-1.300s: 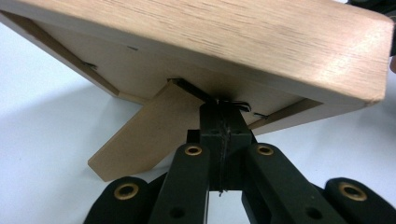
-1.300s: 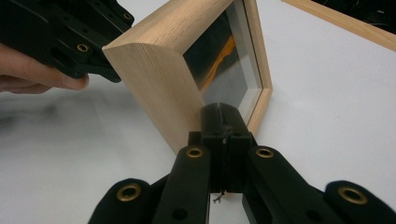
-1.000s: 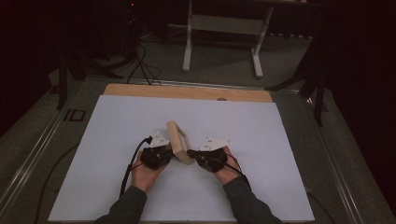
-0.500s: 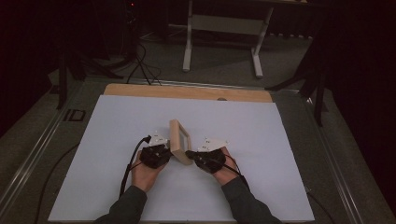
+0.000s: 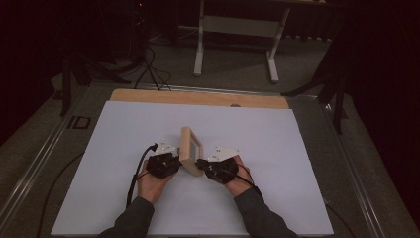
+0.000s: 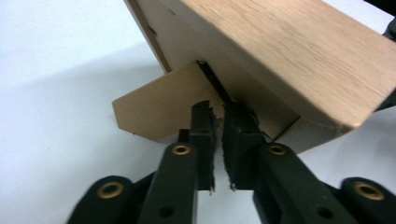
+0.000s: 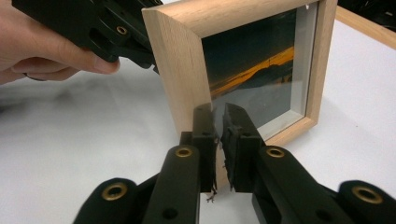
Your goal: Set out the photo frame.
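Centrally, picture frame upright on white sheet; edges far.

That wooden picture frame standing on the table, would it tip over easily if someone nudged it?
Probably yes. The picture frame stands upright on a narrow edge, propped by a thin cardboard stand behind, so a push on its face could topple it. Its wood looks stiff and likely light. The glass front seems fragile and slippery.
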Available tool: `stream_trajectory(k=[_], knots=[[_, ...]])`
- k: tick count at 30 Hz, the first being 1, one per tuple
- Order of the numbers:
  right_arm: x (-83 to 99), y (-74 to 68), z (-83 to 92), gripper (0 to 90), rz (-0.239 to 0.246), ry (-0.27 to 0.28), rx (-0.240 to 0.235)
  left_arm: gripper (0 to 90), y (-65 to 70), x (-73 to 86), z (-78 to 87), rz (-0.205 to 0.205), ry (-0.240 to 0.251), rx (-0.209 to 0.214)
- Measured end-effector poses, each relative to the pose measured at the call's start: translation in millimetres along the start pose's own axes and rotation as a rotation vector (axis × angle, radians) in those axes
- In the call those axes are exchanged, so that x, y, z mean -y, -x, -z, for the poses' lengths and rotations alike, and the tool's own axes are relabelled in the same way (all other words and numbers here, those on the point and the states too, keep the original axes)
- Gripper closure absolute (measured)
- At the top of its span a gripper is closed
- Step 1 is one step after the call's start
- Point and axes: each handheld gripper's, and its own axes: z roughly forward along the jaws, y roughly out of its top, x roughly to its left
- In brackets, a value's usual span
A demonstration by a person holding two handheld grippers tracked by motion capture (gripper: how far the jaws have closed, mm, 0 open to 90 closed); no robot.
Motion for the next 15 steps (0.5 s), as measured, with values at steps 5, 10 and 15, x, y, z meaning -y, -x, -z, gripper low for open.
stream_trajectory(k=[5,10,15], knots=[[0.6,0.7,-0.3,77.4,-0.001,0.0,0.002,73.6,-4.0,-0.4,6.4,0.012,0.024,-0.005],[0.4,2.6,2.1,71.6,-0.014,0.01,-0.003,66.4,-10.4,-0.3,14.3,0.026,0.05,-0.023],[0.8,6.8,4.9,67.5,-0.027,0.015,-0.001,62.5,-15.1,-2.0,24.9,0.054,0.088,-0.037]])
